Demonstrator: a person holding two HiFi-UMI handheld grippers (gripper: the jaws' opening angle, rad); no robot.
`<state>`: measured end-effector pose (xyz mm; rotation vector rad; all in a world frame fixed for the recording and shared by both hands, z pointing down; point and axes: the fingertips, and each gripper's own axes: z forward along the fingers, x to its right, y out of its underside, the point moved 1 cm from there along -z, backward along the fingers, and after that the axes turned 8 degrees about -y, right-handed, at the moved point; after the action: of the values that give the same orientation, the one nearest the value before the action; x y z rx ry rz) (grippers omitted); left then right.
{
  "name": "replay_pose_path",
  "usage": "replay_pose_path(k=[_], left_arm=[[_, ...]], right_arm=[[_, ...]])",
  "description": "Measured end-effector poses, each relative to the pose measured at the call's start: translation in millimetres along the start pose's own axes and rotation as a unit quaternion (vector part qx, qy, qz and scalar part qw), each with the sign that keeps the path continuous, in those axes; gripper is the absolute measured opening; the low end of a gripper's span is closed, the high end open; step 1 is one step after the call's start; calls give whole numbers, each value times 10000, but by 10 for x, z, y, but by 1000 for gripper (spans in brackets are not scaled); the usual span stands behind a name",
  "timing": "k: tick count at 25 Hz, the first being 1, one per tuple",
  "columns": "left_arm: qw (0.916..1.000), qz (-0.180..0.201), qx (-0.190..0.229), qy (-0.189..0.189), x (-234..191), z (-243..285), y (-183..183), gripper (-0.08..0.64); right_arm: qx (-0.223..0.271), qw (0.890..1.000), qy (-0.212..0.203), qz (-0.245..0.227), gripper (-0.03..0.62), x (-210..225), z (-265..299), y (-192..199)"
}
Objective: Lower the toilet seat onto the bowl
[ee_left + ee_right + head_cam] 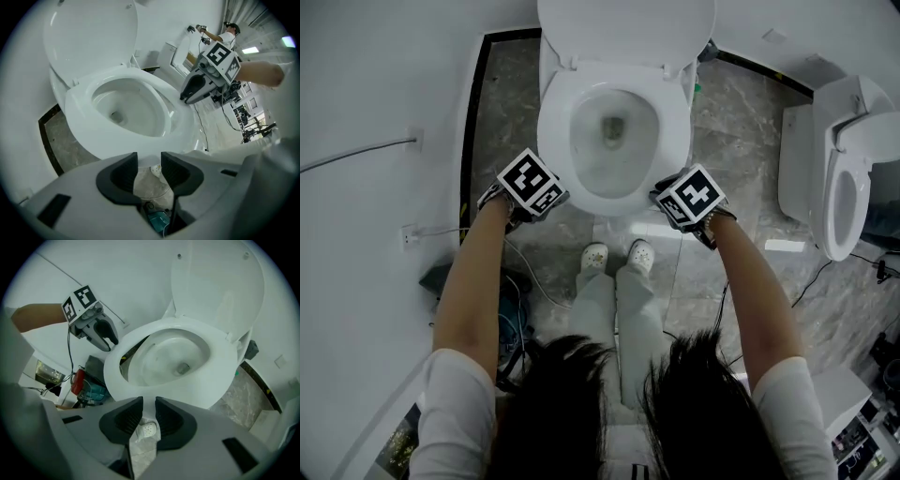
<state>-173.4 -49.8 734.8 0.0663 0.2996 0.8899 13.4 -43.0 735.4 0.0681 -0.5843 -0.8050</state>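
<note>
The white toilet seat [673, 122] lies flat on the bowl, and the lid [623, 28] stands upright behind it. My left gripper [555, 195] hangs at the bowl's front left, close to the rim. The right gripper [664, 195] is at the front right, also close to the rim. In the left gripper view the seat [174, 112] is ahead, and the jaws of the left gripper [149, 161] stand apart with nothing between them. In the right gripper view the right gripper [149, 408] shows a narrower gap, also empty, below the seat [220, 376].
A second white toilet [844, 178] stands at the right on the marble floor. My white shoes [619, 255] are just in front of the bowl. Cables [530, 272] and a dark bundle [441, 281] lie at the left by the white wall.
</note>
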Motion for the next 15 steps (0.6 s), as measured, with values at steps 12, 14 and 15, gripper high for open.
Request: replay_pose_path(k=[12, 14, 15], left_arm=[[9966, -675, 65, -472, -127, 313, 81, 108], [9954, -757, 78, -579, -164, 359, 102, 83], [9949, -787, 83, -626, -175, 382, 112, 74]], right_arm=[[84, 9960, 552, 700, 60, 202, 260, 120], [126, 9945, 594, 849, 48, 234, 294, 148], [144, 9938, 609, 915, 43, 248, 310, 168]])
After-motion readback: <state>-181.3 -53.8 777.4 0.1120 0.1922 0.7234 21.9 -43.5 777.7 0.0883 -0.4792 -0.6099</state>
